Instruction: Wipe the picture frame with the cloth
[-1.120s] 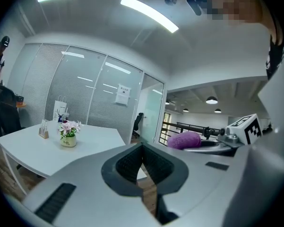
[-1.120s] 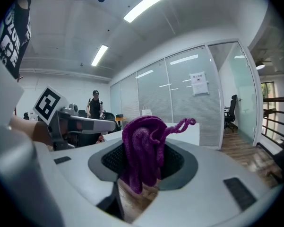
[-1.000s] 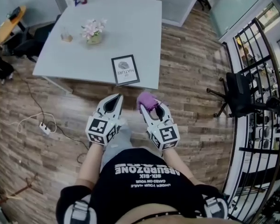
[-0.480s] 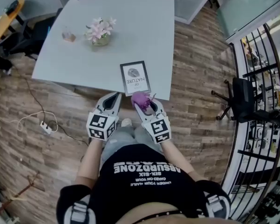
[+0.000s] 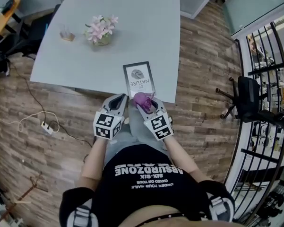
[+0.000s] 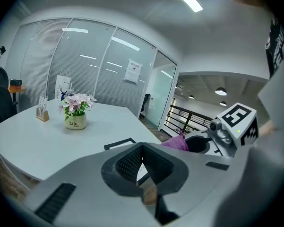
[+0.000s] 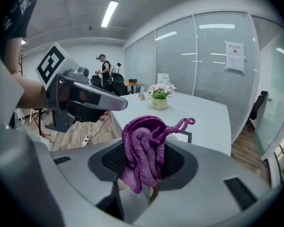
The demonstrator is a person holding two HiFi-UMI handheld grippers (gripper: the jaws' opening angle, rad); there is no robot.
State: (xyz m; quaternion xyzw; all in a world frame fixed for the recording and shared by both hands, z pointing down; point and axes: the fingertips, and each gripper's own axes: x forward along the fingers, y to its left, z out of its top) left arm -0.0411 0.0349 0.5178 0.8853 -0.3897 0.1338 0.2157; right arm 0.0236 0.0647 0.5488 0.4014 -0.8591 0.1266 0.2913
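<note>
A black-edged picture frame (image 5: pixel 138 79) lies flat near the front edge of the grey table (image 5: pixel 132 27); its corner shows past the left jaws (image 6: pixel 119 143). My right gripper (image 5: pixel 142 100) is shut on a bunched purple cloth (image 7: pixel 145 148), held just short of the frame's near edge. In the head view the cloth (image 5: pixel 142 99) shows at the jaw tips. My left gripper (image 5: pixel 118 101) hangs beside it, left of the frame's near corner, shut with nothing between its jaws. Both grippers are over the table's front edge, above the person's legs.
A small pot of pink flowers (image 5: pixel 100 30) and a card holder (image 5: pixel 66 33) stand at the table's left half. A power strip and cable (image 5: pixel 47 126) lie on the wooden floor to the left. A black chair (image 5: pixel 243 98) and railing stand at the right.
Both grippers have moved forward toward the table. The cloth went from well short of the table to the frame's near edge. The left gripper has closed in on the right one.
</note>
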